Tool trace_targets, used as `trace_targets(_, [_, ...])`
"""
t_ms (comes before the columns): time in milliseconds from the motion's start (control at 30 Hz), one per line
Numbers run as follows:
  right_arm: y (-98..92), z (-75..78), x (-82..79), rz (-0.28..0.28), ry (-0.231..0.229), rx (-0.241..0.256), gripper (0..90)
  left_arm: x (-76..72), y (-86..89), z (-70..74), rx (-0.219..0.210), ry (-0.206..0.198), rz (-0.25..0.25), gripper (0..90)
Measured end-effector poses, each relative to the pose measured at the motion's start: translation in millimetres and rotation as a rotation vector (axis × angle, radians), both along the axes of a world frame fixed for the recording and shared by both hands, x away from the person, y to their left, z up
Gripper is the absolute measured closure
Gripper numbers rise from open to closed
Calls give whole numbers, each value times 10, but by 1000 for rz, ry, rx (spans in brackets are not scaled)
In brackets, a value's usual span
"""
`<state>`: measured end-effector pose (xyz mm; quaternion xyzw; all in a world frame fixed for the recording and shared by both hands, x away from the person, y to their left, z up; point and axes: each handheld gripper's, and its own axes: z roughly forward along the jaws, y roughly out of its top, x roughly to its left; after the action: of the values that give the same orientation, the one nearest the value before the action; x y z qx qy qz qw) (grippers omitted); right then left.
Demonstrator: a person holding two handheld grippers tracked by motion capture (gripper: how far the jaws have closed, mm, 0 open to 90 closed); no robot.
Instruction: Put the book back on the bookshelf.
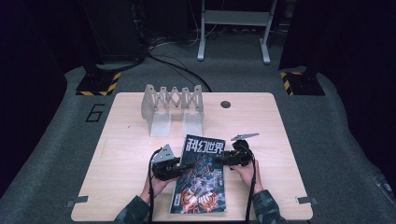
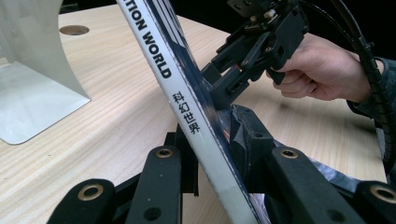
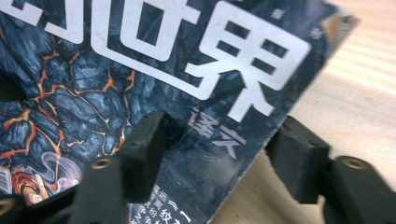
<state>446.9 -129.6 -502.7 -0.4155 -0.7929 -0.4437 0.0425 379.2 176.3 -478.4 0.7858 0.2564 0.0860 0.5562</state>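
A magazine with a dark lava-pattern cover and white Chinese title lies on the wooden table, near the front edge. My left gripper is at its left side. In the left gripper view its jaws are shut on the white spine of the magazine, which is tilted up off the table. My right gripper is at the magazine's upper right edge. In the right gripper view the gripper stands open, one jaw over the cover, the other past the edge. The right gripper and its hand appear beyond the magazine.
A grey accordion-style book stand stands at the back of the table, its base plate close to the left gripper. A round cable hole lies right of it. Bare wood stretches to both sides of the magazine.
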Motion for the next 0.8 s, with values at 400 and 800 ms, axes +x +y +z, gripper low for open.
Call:
trace_targets(400, [-65,185,-79,-41,-43,23,610,64,74,150,17,59,-34,733])
trace_targets(800, [-50,390,-154,-45,-115,4,705,132,102,335,105,103,-58,736])
